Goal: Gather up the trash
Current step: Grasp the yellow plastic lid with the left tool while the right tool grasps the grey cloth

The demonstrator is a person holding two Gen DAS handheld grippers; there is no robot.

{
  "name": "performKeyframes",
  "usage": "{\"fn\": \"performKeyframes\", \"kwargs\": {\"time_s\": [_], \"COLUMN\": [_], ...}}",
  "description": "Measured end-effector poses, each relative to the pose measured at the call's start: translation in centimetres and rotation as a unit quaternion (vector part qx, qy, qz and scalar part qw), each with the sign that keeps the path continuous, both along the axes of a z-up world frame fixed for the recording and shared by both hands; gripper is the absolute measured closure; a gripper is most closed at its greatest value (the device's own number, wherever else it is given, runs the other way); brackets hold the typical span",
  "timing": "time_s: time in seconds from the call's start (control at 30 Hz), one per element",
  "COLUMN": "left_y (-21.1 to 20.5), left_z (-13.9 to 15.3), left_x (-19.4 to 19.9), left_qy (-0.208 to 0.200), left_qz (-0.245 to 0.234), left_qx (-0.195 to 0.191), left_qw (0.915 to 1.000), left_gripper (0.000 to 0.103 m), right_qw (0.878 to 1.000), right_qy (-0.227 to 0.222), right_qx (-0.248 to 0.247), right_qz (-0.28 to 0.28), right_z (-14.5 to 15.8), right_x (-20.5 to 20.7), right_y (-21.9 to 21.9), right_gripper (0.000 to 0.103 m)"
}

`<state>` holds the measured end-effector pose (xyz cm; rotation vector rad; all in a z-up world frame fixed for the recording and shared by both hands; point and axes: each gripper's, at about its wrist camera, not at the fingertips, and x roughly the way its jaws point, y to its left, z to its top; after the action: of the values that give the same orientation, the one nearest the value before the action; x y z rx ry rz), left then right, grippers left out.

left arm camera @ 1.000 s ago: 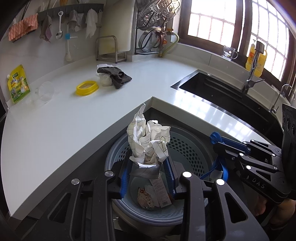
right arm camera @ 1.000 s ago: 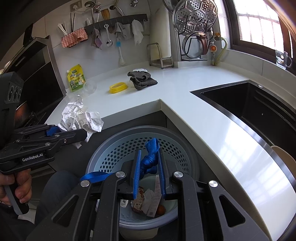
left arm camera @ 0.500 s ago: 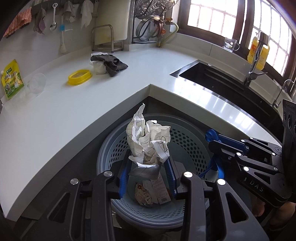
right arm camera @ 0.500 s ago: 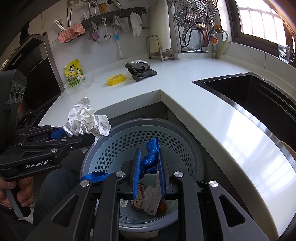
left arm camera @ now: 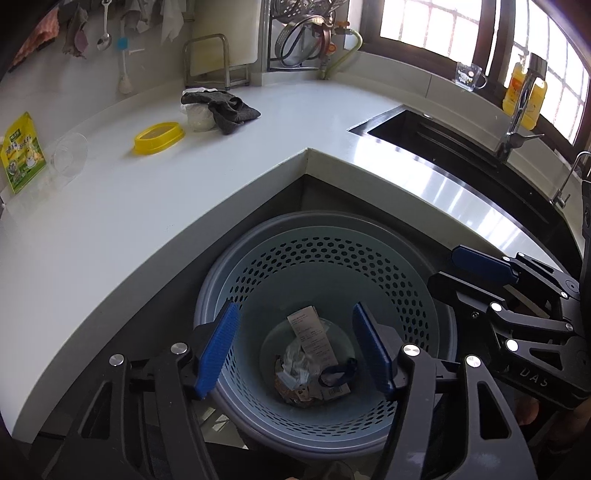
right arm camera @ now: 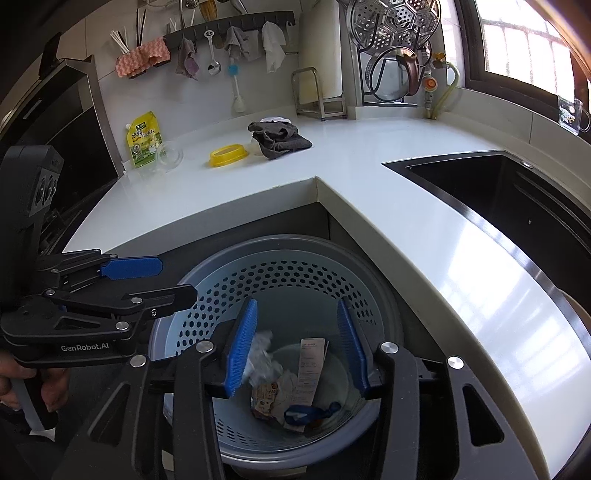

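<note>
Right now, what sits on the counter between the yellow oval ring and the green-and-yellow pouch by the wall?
A clear glass bowl sits between the yellow oval ring and the green-and-yellow pouch, close beside the pouch; the right wrist view shows it best.

Left claw point(left arm camera: 295, 349) gapes empty over the perforated bin point(left arm camera: 325, 258) (crumpled paper point(left arm camera: 295, 363) lies inside).

Light source: daylight through the windows point(left arm camera: 443, 33) at upper right, blown out to white in both views.
Glare: bright streak on the countertop point(right arm camera: 480, 295) beside the sink point(right arm camera: 517, 192); softer sheen by the sink edge in the left view.
Shadow: dim under the counter; basket point(left arm camera: 332, 266) interior evenly lit but muted.
Distortion: strong fisheye, counter edges bowed, black vignette in the corners.
Blur: crumpled paper point(right arm camera: 264, 356) in the basket smeared; everything else sharp.
</note>
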<state>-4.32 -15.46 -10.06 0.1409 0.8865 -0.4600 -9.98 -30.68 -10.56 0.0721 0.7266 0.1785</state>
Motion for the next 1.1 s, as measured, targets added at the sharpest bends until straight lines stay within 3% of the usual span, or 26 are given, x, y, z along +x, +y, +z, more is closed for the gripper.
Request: {"fn": "performKeyframes", "kwargs": {"time_s": [0.47,0.87,1.1], "left_y": [4.2,8.6,10.0], "left_z": [3.2,6.5,7.8], "left_x": [1.1,5.1,9.2], "left_qy": [-0.041,-0.081,-0.095], "left_qz": [0.054,0.084,0.088], "left_qx": [-0.026,-0.021,-0.007], "left_qw": [0.9974,0.9929,0.9915], "left_gripper": [0.012,0.009,0.008], "right_qw": [0.999,0.998,0.998], "right_qy": [-0.032,-0.059,-0.055], "right_qx": [-0.001,0.004,0.012], "right_qz": [0.016,0.025,0.021], "right_z": [2.9,5.9,6.0], "right_x": [2.2,7.7,11.7], "right_y": [1.9,4.2,4.9], "right_gripper": [0.041,0.034,0.033]}}
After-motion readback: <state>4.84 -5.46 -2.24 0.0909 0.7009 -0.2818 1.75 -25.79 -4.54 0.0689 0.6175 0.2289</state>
